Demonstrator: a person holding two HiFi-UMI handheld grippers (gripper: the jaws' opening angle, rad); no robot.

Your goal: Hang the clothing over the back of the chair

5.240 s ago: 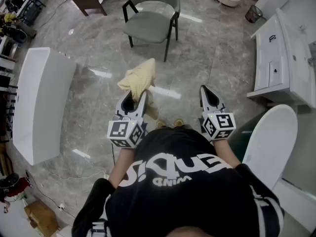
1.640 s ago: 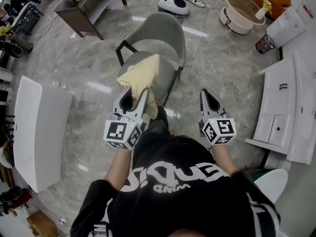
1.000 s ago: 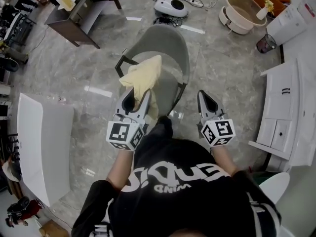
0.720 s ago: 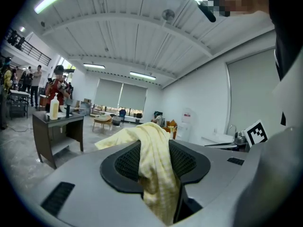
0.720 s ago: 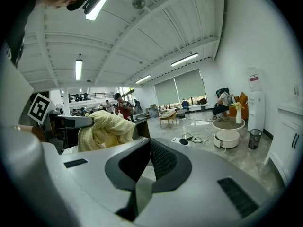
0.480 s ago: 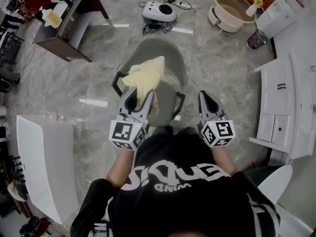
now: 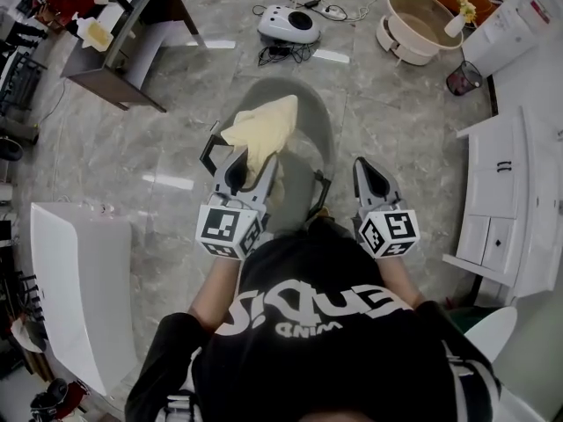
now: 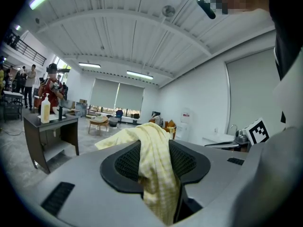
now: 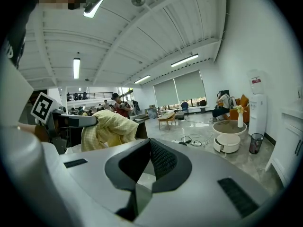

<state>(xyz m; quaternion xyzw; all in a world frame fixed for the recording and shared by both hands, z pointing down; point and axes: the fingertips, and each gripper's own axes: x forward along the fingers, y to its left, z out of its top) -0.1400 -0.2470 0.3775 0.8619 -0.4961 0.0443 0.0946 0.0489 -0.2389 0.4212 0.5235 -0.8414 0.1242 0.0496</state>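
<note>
Clothing (image 7: 264, 128), a pale yellow checked cloth, is pinched between the jaws of my left gripper (image 7: 253, 159) and spills forward past its tips, above the grey chair (image 7: 308, 148). My right gripper (image 7: 368, 167) is alongside, closed and empty. Five seconds ago the chair stood well ahead; now it is directly beneath both grippers.

Before me stands the chair (image 7: 310, 143), its back on the far side. The clothing (image 7: 261, 130) sits between the jaws of my left gripper (image 7: 255, 161), above the seat. My right gripper (image 7: 368, 170) hangs just right of the chair, apart from the clothing. Behind the chair a floor machine (image 7: 288, 25) lies. A desk (image 7: 123, 47) stands far left, a round tub (image 7: 420, 20) far right and a cabinet (image 7: 503, 192) along my right.
</note>
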